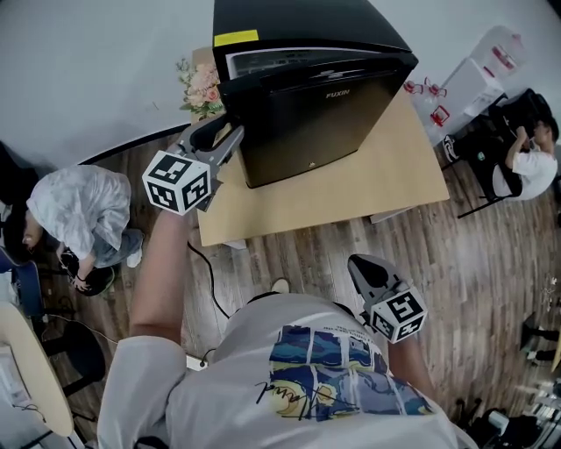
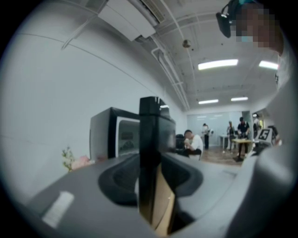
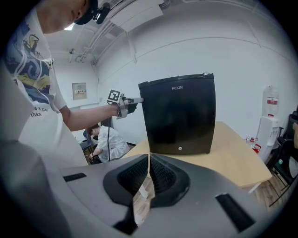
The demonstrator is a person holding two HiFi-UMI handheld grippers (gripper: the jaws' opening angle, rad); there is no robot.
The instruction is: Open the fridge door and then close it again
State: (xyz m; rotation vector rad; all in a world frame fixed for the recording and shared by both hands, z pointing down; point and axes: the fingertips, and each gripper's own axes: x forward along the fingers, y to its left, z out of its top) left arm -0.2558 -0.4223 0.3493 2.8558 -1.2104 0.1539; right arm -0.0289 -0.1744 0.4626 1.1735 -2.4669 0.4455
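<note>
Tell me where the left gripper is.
In the head view the left gripper is left of centre, at the front left corner of the black fridge, below the pink flowers; the door edge stands between its open jaws.

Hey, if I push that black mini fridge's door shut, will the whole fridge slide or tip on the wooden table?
Tipping seems unlikely: the black mini fridge looks boxy and sits flat on the wooden table. It may slide slightly, since that surface looks smooth. The door should swing as one rigid panel.

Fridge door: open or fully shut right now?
Ajar. The head view shows a pale gap between the fridge door and the cabinet; its edge stands between the open jaws of the left gripper.
</note>
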